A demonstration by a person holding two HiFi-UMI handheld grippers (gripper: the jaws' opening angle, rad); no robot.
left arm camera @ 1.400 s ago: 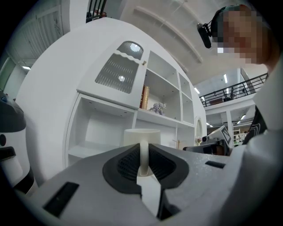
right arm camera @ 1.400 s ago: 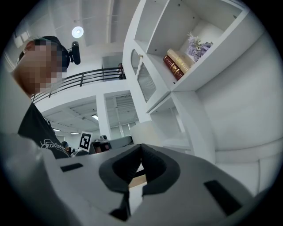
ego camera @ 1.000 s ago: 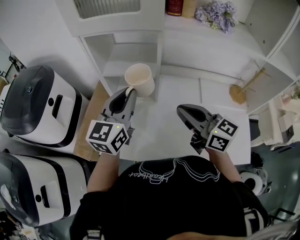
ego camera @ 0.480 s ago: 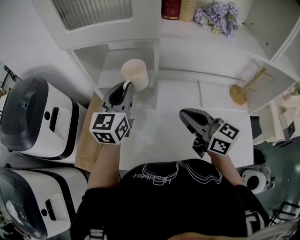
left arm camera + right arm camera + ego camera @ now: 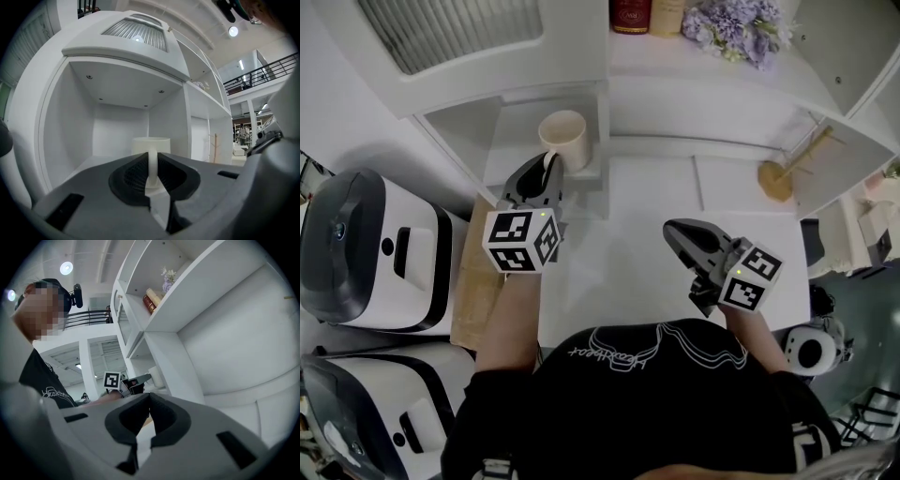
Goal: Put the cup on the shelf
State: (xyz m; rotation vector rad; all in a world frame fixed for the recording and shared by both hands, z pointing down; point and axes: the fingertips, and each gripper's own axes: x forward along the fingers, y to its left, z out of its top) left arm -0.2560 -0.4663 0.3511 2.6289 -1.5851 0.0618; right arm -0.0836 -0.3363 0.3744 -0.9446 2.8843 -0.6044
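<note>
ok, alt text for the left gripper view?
The left gripper is shut on the handle of an upright cream cup, held out toward an open white shelf compartment. More white shelving stands to the right; whether the cup touches the shelf floor cannot be told.

Cream cup [image 5: 562,138], white shelf [image 5: 703,94], purple flowers [image 5: 736,23], black shirt [image 5: 647,412]

No legible text, shirt print [image 5: 643,352] — unreadable
</note>
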